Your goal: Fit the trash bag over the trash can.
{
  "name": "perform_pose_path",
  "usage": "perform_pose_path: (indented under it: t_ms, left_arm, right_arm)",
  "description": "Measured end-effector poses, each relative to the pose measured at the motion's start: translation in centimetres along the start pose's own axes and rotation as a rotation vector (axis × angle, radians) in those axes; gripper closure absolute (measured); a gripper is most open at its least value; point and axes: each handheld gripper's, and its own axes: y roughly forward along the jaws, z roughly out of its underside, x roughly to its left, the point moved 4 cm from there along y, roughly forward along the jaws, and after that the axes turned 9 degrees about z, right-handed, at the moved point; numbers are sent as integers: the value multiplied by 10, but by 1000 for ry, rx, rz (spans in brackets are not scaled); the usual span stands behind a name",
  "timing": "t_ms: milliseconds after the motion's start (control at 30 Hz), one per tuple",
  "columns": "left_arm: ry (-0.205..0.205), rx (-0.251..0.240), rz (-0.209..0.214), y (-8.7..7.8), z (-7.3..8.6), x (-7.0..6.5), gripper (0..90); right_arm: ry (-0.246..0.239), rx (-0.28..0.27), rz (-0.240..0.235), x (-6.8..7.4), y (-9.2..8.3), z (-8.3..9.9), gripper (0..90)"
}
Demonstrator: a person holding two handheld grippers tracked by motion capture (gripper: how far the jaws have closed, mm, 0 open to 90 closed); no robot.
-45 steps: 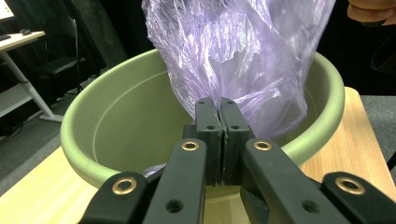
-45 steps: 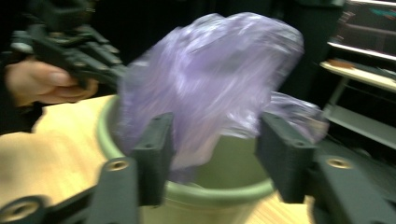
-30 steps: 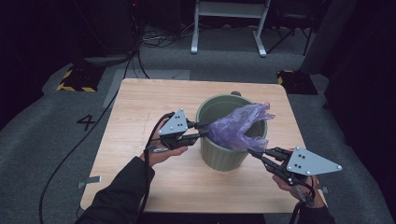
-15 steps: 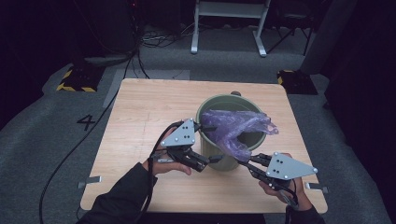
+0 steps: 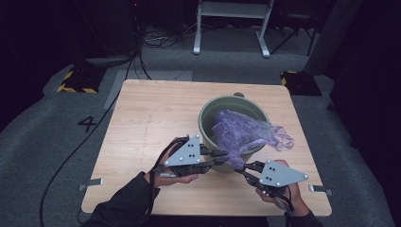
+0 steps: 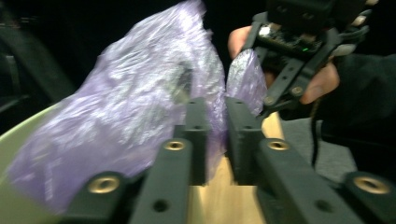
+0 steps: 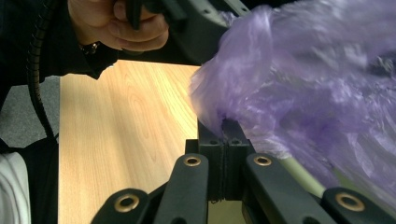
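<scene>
High view shows the purple plastic bag (image 5: 246, 135) draped over the near rim of the green bin (image 5: 207, 118), both the left gripper (image 5: 225, 157) and right gripper (image 5: 242, 171) clenched on its near edge, the left's jaws having just closed, so spreading the hands apart gently should open its mouth without tearing.

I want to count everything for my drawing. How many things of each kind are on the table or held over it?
Green bin: 1
Purple plastic bag: 1
Claws, left claw and right claw: 2
Total: 4
</scene>
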Motion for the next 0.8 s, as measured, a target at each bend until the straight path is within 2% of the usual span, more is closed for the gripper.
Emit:
perform_pose_path:
  t_ms: [300, 367, 433, 600, 700, 800]
  left_arm:
    - [-53, 17, -8, -3, 26, -3, 872]
    - [-71, 11, -6, -4, 30, -3, 872]
    - [-73, 17, -4, -4, 34, -3, 871]
    - [-77, 19, -2, -3, 41, -3, 853]
    - [-69, 32, -11, -2, 43, -3, 841]
    - [-65, 46, -9, 0, 45, -3, 833]
  right_arm:
    - [34, 13, -5, 7, 1, 16, 821]
    - [46, 13, 0, 7, 0, 19, 761]
    - [63, 12, 6, 6, -2, 21, 656]
    - [111, -3, 52, -3, -12, 20, 512]
    - [138, -24, 97, -10, -20, 17, 463]
    - [171, -41, 119, -16, -23, 12, 443]
